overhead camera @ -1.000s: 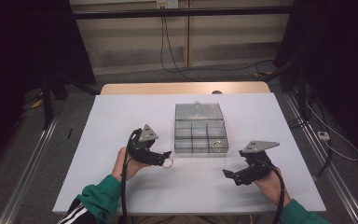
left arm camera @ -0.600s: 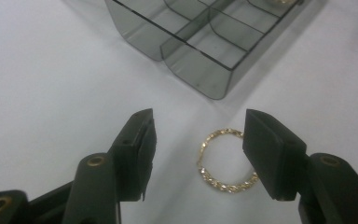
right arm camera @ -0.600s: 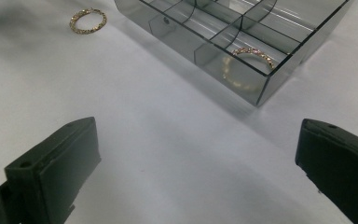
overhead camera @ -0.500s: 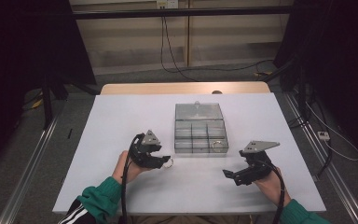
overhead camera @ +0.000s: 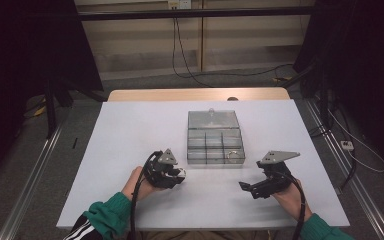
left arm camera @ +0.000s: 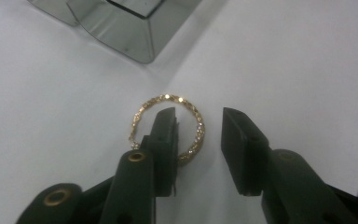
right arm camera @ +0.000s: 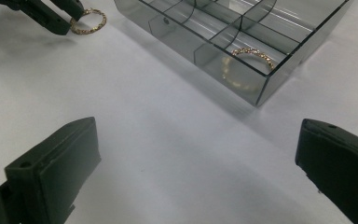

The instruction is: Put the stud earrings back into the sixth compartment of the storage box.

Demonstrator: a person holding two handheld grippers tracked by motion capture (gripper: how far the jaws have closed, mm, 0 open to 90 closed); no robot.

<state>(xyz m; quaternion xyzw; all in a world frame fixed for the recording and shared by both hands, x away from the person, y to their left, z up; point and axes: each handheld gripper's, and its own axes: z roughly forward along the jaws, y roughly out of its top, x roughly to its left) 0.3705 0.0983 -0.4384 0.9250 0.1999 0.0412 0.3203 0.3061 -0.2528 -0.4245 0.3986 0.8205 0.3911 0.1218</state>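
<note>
Currently: gold twisted ring [left arm camera: 168, 128] flat on the white table [overhead camera: 130, 130], straddled by left gripper [left arm camera: 196, 140].
Left jaw tip sits inside the ring, right jaw outside; jaws have just been closing, pads not yet pressing the band. Just beyond: corner of the clear compartment box [overhead camera: 214, 137], a second gold ring [right arm camera: 251, 55] in its near compartment. Right gripper [right arm camera: 196, 163] gapes wide, empty.

Gold twisted-chain bracelet [left arm camera: 170, 128], small closed ring w/ sparkly links, lies flat on white table just off the clear compartment box's near corner, 1 side of its loop between the left gripper [left arm camera: 198, 128] jaws, 1 jaw inside the ring.
</note>
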